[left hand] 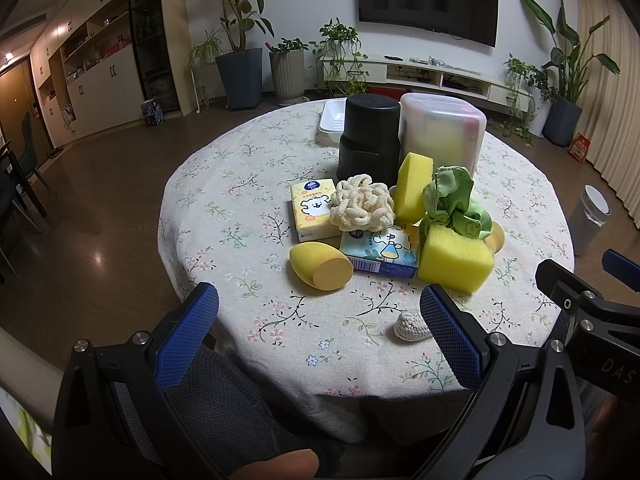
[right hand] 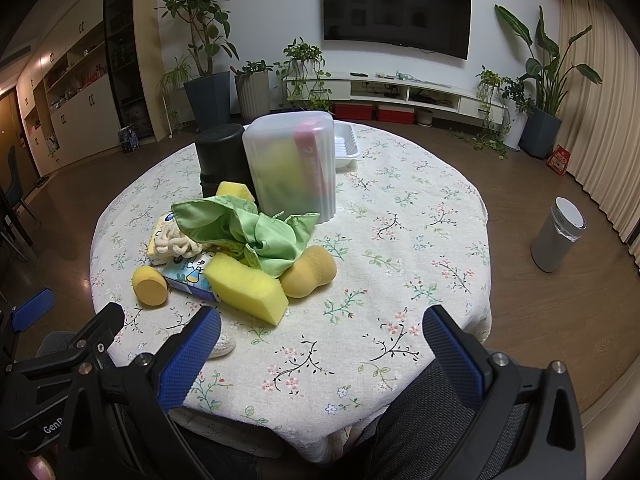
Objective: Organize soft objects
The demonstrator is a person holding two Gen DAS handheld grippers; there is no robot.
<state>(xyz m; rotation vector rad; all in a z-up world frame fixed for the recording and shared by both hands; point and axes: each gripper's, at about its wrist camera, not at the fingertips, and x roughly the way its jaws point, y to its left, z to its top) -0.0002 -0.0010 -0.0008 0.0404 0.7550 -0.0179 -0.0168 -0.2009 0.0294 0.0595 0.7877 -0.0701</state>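
Round and draped in a floral cloth, the tabletop (right hand: 400, 240) carries the soft things in one loose heap near its middle. A green cloth (right hand: 256, 232) is crumpled on top, draped over a yellow sponge block (right hand: 248, 286) and touching an orange peanut-shaped sponge (right hand: 310, 272). Under and beside them lie a blue tissue pack (left hand: 380, 254), a yellow tissue pack (left hand: 314, 210), a cream loop of chunky yarn (left hand: 362, 204), a second yellow sponge (left hand: 414, 188) leaning upright, and a yellow egg-shaped sponge (left hand: 320, 266) at the heap's near edge. A small knitted ball (left hand: 412, 324) sits alone close to the table's front rim.

Behind the heap stand a black canister (left hand: 370, 136) and a frosted plastic bin (right hand: 294, 164), with a white tray (right hand: 346, 146) behind them.

Both the left tongs (left hand: 320, 320) and the right tongs (right hand: 320, 344) hover spread wide and empty, short of the heap.

Risks, as I judge them: tugging the cloth would likely drag the leaning sponge and yarn with it; the egg sponge and the knitted ball could roll off the edge if nudged; a squashy sponge pinched at one corner may slip out.
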